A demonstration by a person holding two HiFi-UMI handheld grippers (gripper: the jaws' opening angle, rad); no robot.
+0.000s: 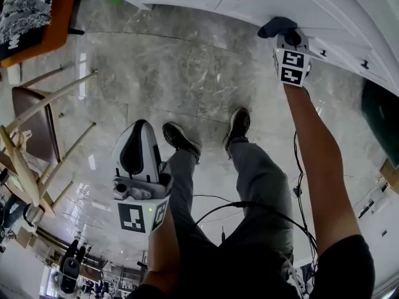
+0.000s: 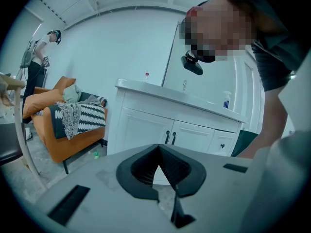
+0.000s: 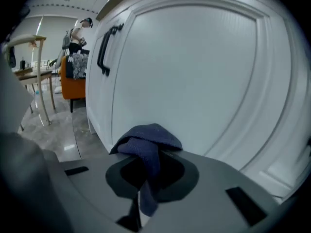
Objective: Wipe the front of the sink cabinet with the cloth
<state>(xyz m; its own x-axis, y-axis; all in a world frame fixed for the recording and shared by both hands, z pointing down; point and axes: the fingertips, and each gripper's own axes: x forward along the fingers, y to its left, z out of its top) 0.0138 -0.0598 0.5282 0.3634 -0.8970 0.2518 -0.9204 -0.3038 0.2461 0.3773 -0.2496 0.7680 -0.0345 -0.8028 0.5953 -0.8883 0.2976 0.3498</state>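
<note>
Reaching low toward the sink cabinet, the person's right gripper is clamping a dark blue cloth between its jaws, with the bunched fabric sitting right against a white cabinet door. The left gripper is hovering by the person's leg above the marble floor, its jaws closed together on nothing, and is facing the cabinet from well apart.

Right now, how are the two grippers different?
The right gripper pinches a dark blue cloth; the left gripper is shut on nothing. The right gripper is at the white cabinet door; the left gripper hangs back by the person's leg. Both are shut.
</note>
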